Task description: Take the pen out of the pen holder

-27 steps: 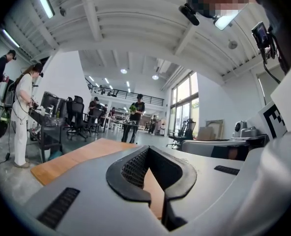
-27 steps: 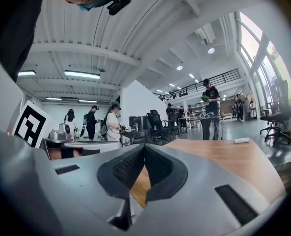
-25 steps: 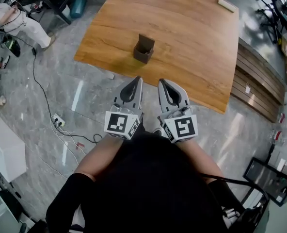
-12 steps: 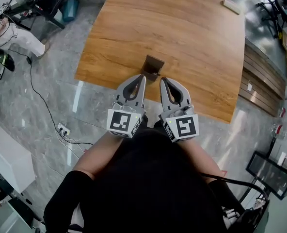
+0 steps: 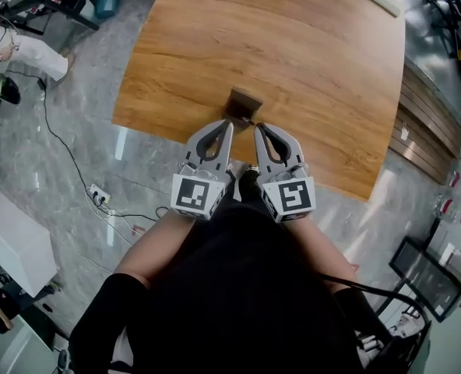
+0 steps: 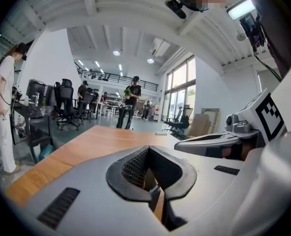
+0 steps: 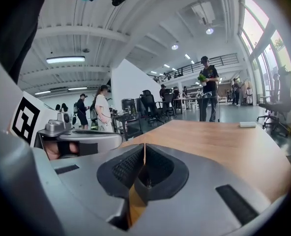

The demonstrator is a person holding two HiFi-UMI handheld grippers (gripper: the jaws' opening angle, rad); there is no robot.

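Note:
A dark brown pen holder (image 5: pixel 243 105) stands near the front edge of the wooden table (image 5: pixel 293 61). I cannot make out a pen in it. My left gripper (image 5: pixel 227 123) and right gripper (image 5: pixel 257 126) are side by side at the table's edge, their tips just in front of the holder. Both are shut with nothing in them. In the left gripper view the shut jaws (image 6: pixel 149 148) point over the tabletop (image 6: pixel 86 141), with the right gripper (image 6: pixel 224 144) alongside. The right gripper view shows its shut jaws (image 7: pixel 144 145) the same way.
A white flat object (image 5: pixel 386 2) lies at the table's far corner. On the floor to the left are a cable with a power strip (image 5: pixel 96 195) and a white box (image 5: pixel 12 244). A person in white (image 5: pixel 20 49) is at the far left. People and office chairs stand beyond the table.
The table and holder have come closer in view. Both grippers, still shut, have moved forward from over the floor to the table's edge just short of the holder.

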